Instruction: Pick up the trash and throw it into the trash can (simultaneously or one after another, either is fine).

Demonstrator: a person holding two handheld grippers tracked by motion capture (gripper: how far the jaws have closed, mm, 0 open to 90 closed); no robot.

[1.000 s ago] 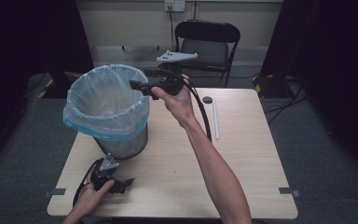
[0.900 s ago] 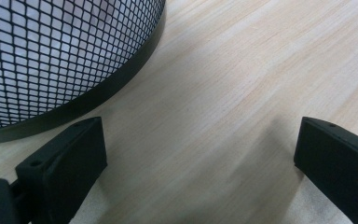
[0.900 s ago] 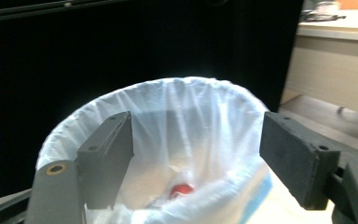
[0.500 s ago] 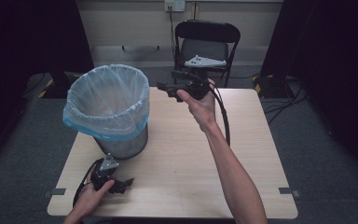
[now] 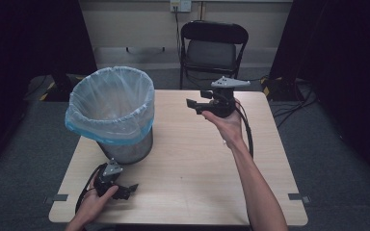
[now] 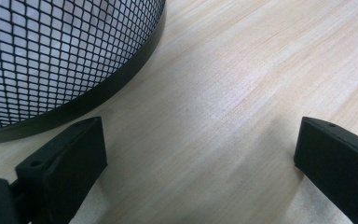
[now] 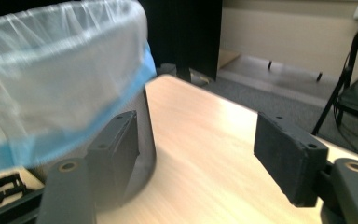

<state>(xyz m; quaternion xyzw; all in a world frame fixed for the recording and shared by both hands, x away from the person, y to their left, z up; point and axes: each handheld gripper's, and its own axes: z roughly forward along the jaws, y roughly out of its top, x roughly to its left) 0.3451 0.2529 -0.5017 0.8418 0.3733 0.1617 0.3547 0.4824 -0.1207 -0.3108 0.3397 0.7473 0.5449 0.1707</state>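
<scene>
Two tongs, both open and empty: left tongs (image 5: 125,191) rest on the bench (image 5: 188,163) just beside the bin (image 5: 113,113) (near-left part), right tongs (image 5: 195,106), jaws just closing, aloft. Risk: snagging the loose liner (image 7: 51,93), tipping the bin.

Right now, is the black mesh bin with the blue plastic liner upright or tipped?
Upright: the black mesh bin stands on its base on the wooden table, rim up.

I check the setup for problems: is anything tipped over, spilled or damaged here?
Nothing stands out. The bin stands upright on the table, its blue bag folded neatly over the rim. Both grippers, left and right, are open and hold nothing.
</scene>
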